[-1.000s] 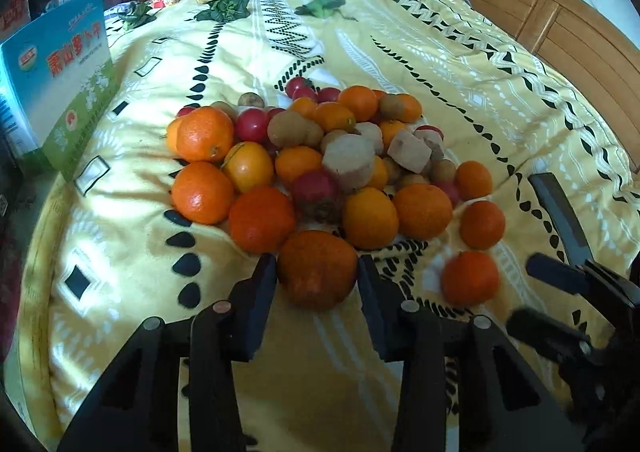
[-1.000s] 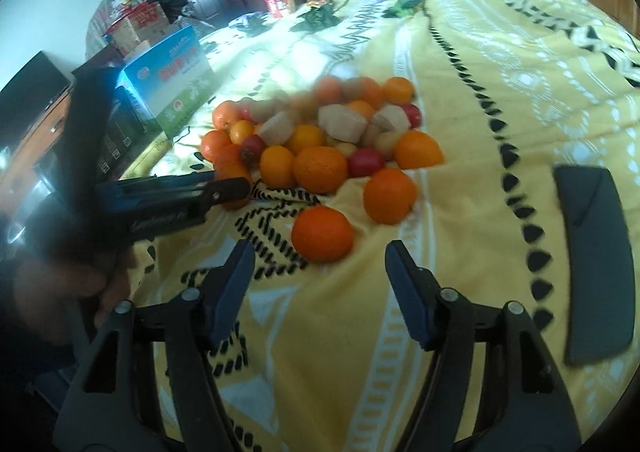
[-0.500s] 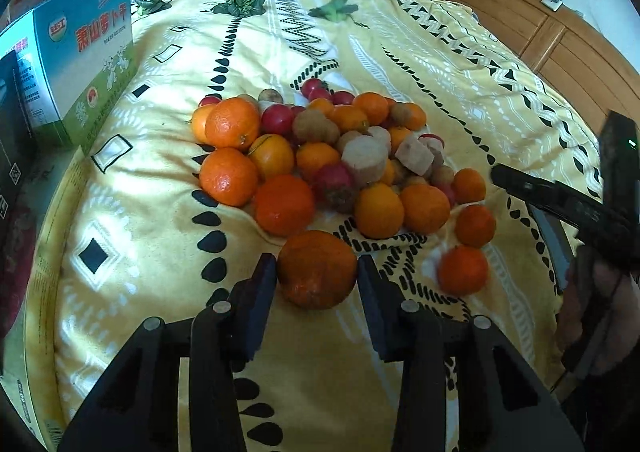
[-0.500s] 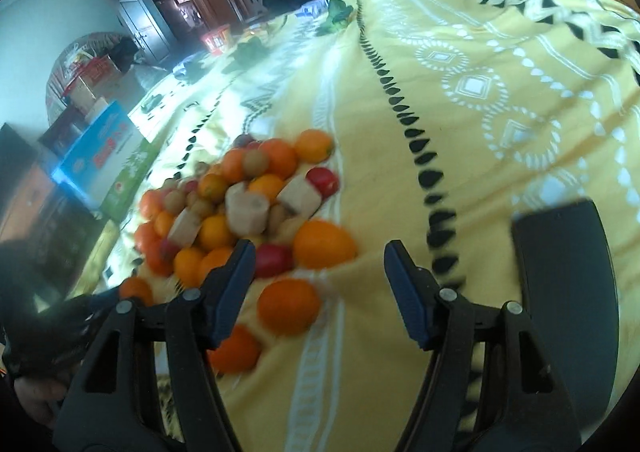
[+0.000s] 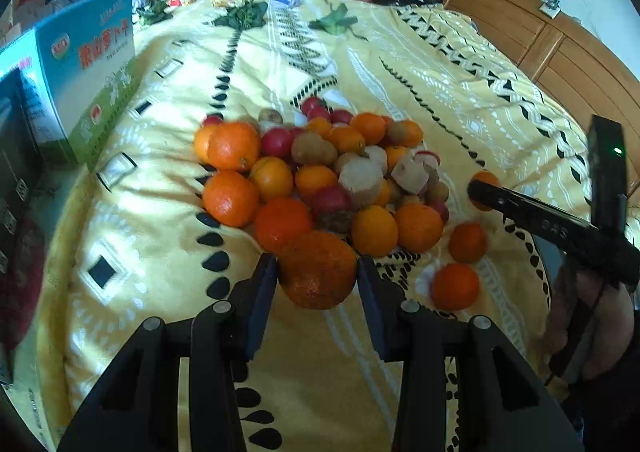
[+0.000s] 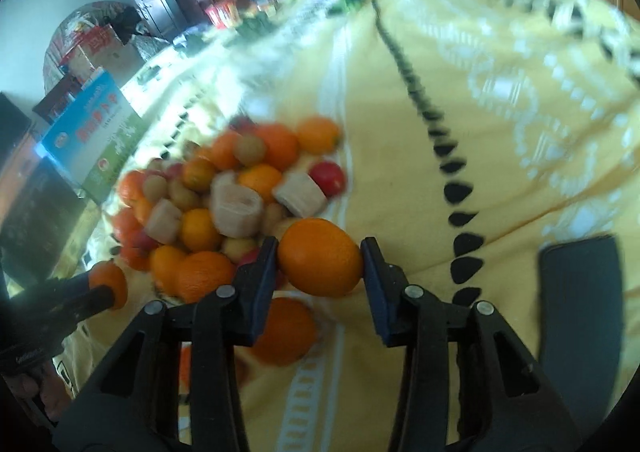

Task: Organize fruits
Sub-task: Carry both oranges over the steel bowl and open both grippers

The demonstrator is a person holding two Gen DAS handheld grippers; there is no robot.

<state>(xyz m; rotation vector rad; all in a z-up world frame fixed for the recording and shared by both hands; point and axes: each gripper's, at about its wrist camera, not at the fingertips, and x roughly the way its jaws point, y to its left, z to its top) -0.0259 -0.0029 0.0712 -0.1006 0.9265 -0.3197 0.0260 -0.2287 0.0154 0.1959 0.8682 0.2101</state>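
- The left gripper [image 5: 317,276], a black two-finger clamp angled down at the bed, pinches a big rough-skinned, dark orange mandarin [image 5: 318,270] between its pads, at the near edge of the fruit heap
- The right gripper [image 6: 320,262] tilts down the same way; its jaws have just been closing, and a smooth round orange [image 6: 320,262] now sits gripped between the two pads, on the near side of the pile
- From the left wrist view, the right gripper's long black finger reaches in from the right with its tip at an orange on the heap's right edge, and the person's hand [image 5: 592,328] wraps the handle low at the right
- The mixed pile of oranges, small red fruits, brown kiwis and pale cut root chunks [image 5: 320,172] lies in the middle of the yellow patterned bedspread [image 5: 400,64]
- Two loose oranges lie just beside the pile on its right, near each other
- A blue and green printed cardboard box [image 5: 80,80] stands at the bed's left edge, well apart from the fruit
- A wooden headboard [image 5: 560,52] runs along the far right side
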